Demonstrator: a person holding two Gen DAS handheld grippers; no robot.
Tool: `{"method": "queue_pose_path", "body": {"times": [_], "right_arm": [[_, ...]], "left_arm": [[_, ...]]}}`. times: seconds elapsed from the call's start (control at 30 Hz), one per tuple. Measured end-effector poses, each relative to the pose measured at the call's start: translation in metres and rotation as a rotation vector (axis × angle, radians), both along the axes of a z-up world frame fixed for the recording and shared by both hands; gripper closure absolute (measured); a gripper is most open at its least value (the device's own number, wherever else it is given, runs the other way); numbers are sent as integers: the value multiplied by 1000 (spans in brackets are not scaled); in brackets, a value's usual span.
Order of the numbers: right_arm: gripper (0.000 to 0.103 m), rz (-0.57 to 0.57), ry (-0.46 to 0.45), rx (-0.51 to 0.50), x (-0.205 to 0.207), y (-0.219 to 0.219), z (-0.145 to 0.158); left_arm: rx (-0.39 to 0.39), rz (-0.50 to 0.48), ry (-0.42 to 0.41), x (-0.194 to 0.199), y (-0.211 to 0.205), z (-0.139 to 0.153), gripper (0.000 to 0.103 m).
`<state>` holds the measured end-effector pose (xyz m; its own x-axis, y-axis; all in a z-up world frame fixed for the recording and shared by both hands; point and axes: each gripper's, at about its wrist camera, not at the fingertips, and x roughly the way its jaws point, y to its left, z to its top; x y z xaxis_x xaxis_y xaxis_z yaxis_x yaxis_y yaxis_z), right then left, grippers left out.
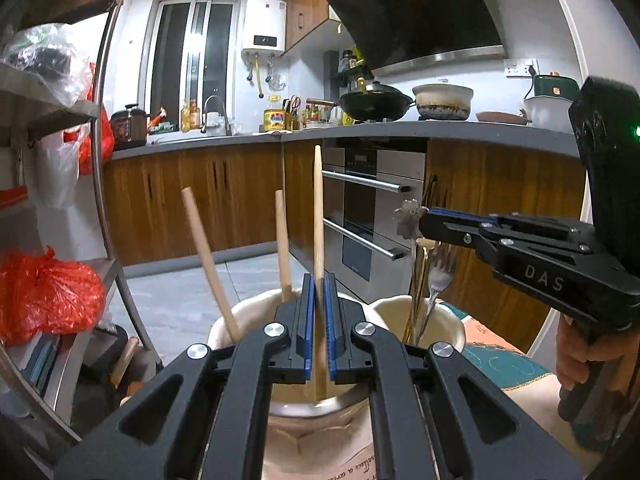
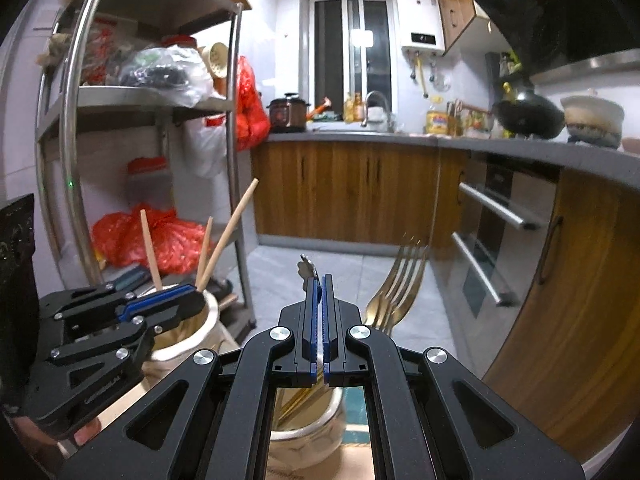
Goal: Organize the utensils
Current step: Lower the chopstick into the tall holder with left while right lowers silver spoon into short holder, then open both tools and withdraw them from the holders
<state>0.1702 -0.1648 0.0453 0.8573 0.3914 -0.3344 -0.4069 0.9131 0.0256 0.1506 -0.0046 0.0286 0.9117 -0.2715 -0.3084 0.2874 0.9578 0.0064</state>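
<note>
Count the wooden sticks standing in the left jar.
3. One leans left at the jar's left rim, one stands just left of the left gripper, and the tallest is clamped in it. Shorter ones may be hidden inside.

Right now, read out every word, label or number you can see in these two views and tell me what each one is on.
"DAS": on the side of the right tool's body.
Embossed word on the left tool's body: too faint to read.
Cursive print on the cloth under the left jar: partly cut off, unreadable.
Yellow oil bottle label: too small.
Water heater display: blurred.
Oven panel: illegible.
</note>
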Motion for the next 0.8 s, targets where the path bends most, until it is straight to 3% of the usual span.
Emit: {"method": "queue_pose_path", "body": {"times": [0.2,0.27,0.37,0.47,0.6,0.8], "right_arm": [[100,9,29,11,5,0,-5],[100,12,38,18,5,-2,-4],[99,10,40,33,5,-7,-2],[88,13,32,60,1,-16,1],[83,16,25,105,-1,-26,7],[57,5,-14,164,-15,-42,19]], "left_arm": [[-3,0,17,1,4,1,93],[-13,2,11,-1,5,2,74],[-25,2,-5,-5,7,7,67],[-38,-7,-24,-13,10,13,58],[-56,-6,-48,-22,15,21,53],[-102,10,-68,-39,30,34,44]]}}
